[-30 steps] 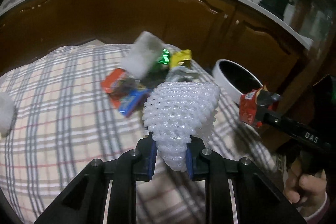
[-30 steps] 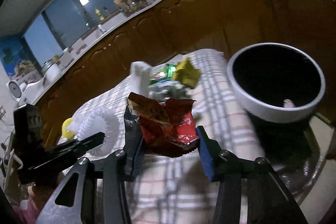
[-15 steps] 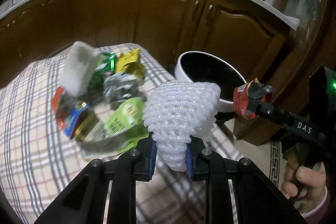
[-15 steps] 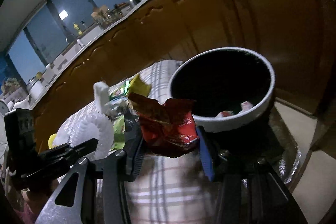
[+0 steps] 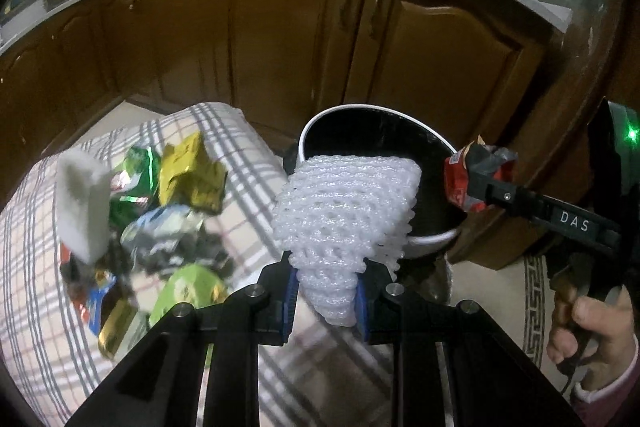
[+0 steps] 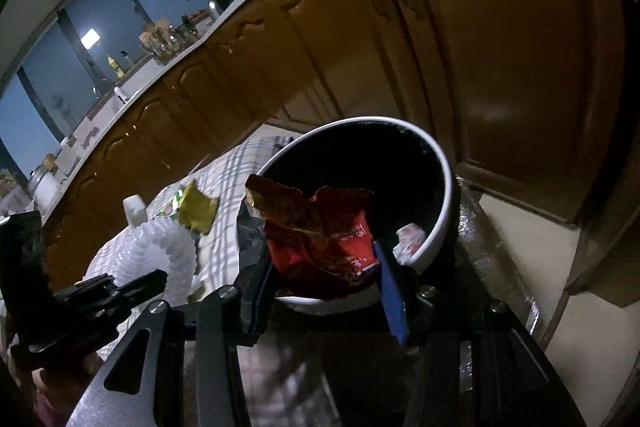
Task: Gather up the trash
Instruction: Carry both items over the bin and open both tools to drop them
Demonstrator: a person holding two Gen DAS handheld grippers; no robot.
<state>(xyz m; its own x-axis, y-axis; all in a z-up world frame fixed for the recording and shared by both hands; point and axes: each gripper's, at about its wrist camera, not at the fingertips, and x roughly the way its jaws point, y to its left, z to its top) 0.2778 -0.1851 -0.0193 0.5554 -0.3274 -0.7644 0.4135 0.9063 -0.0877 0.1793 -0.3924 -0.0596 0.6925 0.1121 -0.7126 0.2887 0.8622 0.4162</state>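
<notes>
The checked cloth (image 5: 248,163) covered the counter, and beside its far corner stood the bin (image 6: 442,183), white-rimmed and black inside, with a scrap or two already at the bottom. A heap of wrappers (image 5: 172,227) and a white foam block (image 5: 82,207) lay waiting on the cloth. The left gripper (image 5: 326,301) was clamped on the narrow end of a white foam net (image 5: 344,211), whose wide end reached over the near rim of the bin. The right gripper (image 6: 324,297) pinched a crumpled red wrapper (image 6: 324,239) just in front of the bin's mouth. To do the drop well, it seemed wise to carry each piece fully over the dark opening before letting go: both are light and springy, so a release at the rim could bounce them back onto the cloth. Dropping one at a time would probably keep the grippers from colliding.
</notes>
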